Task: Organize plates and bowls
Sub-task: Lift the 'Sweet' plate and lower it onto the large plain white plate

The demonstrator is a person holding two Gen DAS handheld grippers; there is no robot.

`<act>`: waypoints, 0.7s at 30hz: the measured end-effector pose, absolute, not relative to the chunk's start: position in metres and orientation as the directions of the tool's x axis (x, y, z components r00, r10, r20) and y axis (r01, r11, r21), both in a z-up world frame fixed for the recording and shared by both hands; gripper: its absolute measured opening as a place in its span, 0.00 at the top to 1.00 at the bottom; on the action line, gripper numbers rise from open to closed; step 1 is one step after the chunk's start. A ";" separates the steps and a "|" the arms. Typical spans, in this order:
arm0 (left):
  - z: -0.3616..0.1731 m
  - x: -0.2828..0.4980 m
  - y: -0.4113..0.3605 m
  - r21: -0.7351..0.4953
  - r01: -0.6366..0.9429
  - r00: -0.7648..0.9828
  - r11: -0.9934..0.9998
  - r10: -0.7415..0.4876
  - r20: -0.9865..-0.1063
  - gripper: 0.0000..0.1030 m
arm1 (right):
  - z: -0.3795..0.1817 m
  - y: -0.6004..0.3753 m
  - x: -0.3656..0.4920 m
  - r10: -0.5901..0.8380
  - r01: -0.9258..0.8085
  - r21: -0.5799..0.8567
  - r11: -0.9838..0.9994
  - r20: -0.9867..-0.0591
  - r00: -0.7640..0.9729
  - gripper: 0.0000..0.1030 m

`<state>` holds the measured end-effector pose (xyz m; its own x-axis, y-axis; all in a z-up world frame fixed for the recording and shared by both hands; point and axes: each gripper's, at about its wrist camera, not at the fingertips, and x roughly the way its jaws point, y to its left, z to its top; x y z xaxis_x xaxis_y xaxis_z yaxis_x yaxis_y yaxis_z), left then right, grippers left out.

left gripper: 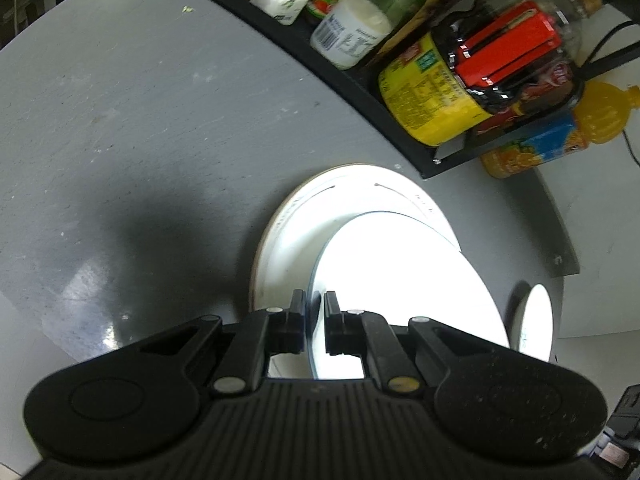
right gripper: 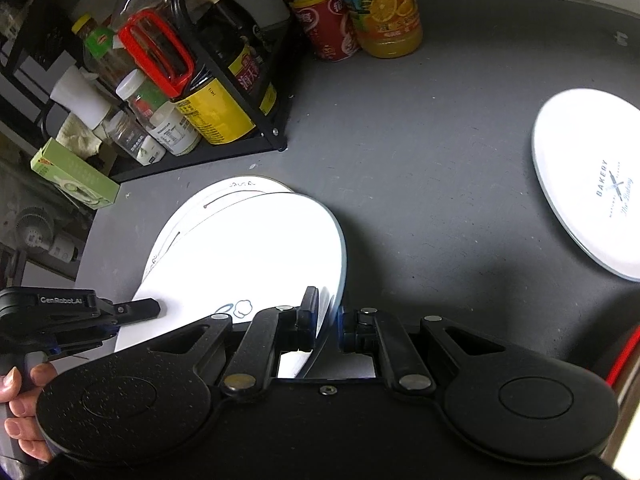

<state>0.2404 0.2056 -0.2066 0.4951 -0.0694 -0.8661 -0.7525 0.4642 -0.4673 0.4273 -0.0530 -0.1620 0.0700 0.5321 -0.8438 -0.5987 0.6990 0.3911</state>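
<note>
While pinching opposite edges of the upper white plate (right gripper: 248, 252), left gripper (left gripper: 314, 304) and right gripper (right gripper: 328, 312) both clamping its rim, holding it tilted above the lower plate (left gripper: 288, 232) lying on the grey table (right gripper: 420, 168). Sitting well apart at the right, a second "BAKERY" plate (right gripper: 592, 184). Standing behind, a black condiment rack (right gripper: 224, 80) and an orange juice bottle (right gripper: 384, 8).
</note>
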 end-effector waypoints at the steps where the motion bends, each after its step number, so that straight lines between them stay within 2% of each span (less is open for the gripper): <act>1: -0.208 0.241 0.206 -0.466 -0.754 0.493 0.463 -0.070 -0.867 0.94 | -0.162 -0.051 0.427 0.529 -0.604 0.385 0.698 -0.845 0.074 0.91; 9: -0.213 0.253 0.210 -0.431 -0.752 0.467 0.499 -0.057 -0.882 0.91 | -0.163 -0.043 0.429 0.514 -0.619 0.355 0.700 -0.853 0.092 0.92; 21: -0.215 0.262 0.215 -0.375 -0.758 0.377 0.534 -0.110 -0.920 0.89 | -0.164 -0.032 0.429 0.513 -0.634 0.339 0.695 -0.851 0.108 0.92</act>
